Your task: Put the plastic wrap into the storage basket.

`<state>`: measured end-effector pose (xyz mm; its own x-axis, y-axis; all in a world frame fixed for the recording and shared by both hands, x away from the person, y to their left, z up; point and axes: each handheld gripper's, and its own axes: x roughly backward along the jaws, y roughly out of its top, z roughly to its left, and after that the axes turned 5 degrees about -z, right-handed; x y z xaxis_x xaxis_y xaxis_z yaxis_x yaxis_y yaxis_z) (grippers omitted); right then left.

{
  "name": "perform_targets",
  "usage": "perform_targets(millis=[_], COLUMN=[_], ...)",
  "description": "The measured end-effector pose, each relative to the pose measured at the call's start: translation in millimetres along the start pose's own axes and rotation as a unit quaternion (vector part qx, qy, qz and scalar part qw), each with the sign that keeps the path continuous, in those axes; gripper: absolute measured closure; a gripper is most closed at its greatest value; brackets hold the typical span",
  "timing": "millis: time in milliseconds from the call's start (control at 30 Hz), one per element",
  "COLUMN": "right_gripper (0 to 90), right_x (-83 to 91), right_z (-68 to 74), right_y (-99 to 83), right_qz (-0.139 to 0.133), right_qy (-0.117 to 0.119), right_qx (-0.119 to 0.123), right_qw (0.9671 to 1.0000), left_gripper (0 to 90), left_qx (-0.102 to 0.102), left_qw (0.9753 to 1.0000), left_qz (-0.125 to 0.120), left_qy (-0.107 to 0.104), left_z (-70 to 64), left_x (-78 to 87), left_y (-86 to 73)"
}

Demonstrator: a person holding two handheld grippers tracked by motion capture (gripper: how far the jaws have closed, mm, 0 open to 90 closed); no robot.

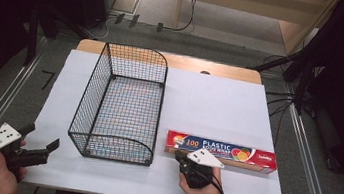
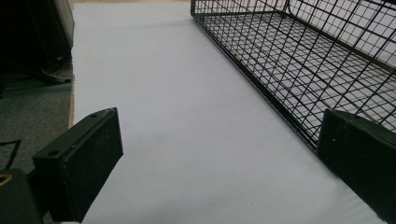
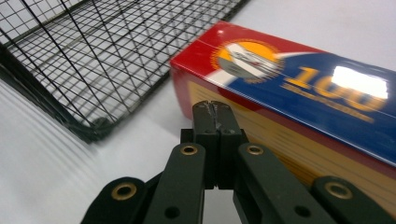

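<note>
A long red, blue and yellow plastic wrap box lies flat on the white table cover, right of a black wire basket. My right gripper is shut with nothing between its jaws, its tip right at the box's near left end; the right gripper view shows the closed jaws against the box side. My left gripper is held at the table's near left corner, open and empty, pointing toward the basket. Its fingers frame bare cover, with the basket to the right.
The white cover spans the wooden table, whose far edge shows behind the basket. The basket is empty. Dark stands and cables ring the table on the floor.
</note>
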<state>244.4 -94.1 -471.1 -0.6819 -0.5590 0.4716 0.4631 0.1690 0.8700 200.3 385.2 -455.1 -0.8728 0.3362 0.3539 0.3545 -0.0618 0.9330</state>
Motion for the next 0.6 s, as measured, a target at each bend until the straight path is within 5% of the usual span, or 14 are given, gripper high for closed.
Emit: perform_targets(millis=[267, 600], right_gripper=[90.0, 90.0], right_x=[-27.4, -52.5], right_z=[10.9, -7.3], right_y=[1.6, 19.8], right_qz=[0.026, 0.024], right_qy=[-0.014, -0.056], right_qx=[0.006, -0.009], right_qw=[0.9995, 0.9981], left_gripper=[0.9, 0.9], left_qx=[0.009, 0.007], left_qw=[1.0000, 1.0000], left_qz=[0.001, 0.006], left_qy=[0.000, -0.003], left_z=[1.3, 0.9], left_x=[-0.6, -1.9], left_y=[-1.9, -2.9])
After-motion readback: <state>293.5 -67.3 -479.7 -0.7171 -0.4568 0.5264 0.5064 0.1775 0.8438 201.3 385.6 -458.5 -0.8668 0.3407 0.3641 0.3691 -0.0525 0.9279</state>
